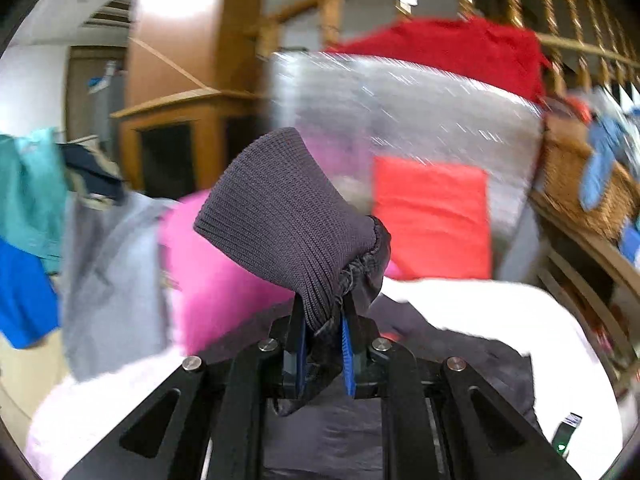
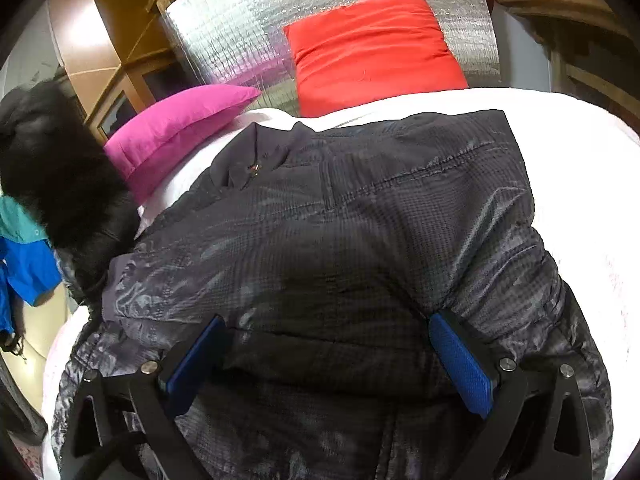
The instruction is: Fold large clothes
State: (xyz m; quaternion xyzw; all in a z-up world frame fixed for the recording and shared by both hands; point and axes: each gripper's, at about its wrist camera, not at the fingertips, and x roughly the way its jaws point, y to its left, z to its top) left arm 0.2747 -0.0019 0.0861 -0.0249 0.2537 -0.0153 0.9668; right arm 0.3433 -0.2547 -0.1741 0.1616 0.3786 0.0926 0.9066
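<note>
A large dark grey padded jacket lies spread on a white-covered bed; its black fur-trimmed hood hangs at the left. My left gripper is shut on the jacket's ribbed knit sleeve cuff and holds it raised above the jacket body. My right gripper is open, its blue-padded fingers resting on the jacket's lower part, with nothing pinched between them.
A pink pillow and a red pillow lean against a silver foil panel at the bed's head. Clothes hang at the left. A wicker basket with clothes and a wooden railing stand at the right.
</note>
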